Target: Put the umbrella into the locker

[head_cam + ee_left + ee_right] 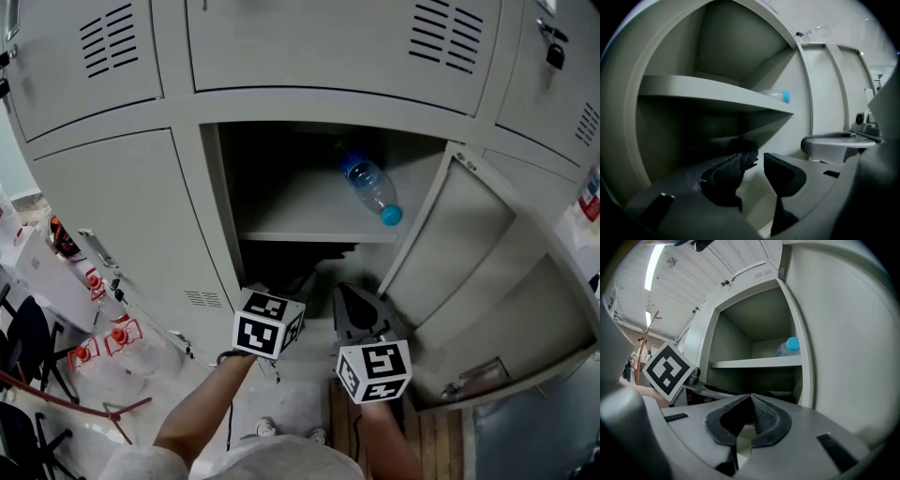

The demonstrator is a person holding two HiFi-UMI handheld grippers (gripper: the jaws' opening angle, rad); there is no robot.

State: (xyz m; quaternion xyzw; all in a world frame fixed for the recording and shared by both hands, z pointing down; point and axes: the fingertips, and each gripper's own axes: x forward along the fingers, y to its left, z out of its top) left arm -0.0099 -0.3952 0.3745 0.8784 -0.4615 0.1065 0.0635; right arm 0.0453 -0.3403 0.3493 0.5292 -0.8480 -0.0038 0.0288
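Note:
The locker [216, 206] stands open, with a shelf [309, 211] across it. Under that shelf lies the dark folded umbrella [286, 272], mostly lost in shadow; in the left gripper view the umbrella [746, 149] lies on the locker floor just beyond the jaws. My left gripper [759, 158] is open at the locker's lower mouth, its pads apart with nothing between them; its marker cube [268, 324] shows in the head view. To its right, my right gripper [751, 397] is shut on nothing, level with the opening, and the right gripper [354, 309] is outside the locker.
A clear plastic bottle with a blue cap [372, 187] lies on the shelf, toward the right wall. The locker door [487, 281] hangs open to the right. Closed lockers [103, 187] stand to the left and above. Chairs and red-white clutter [103, 342] sit at the lower left.

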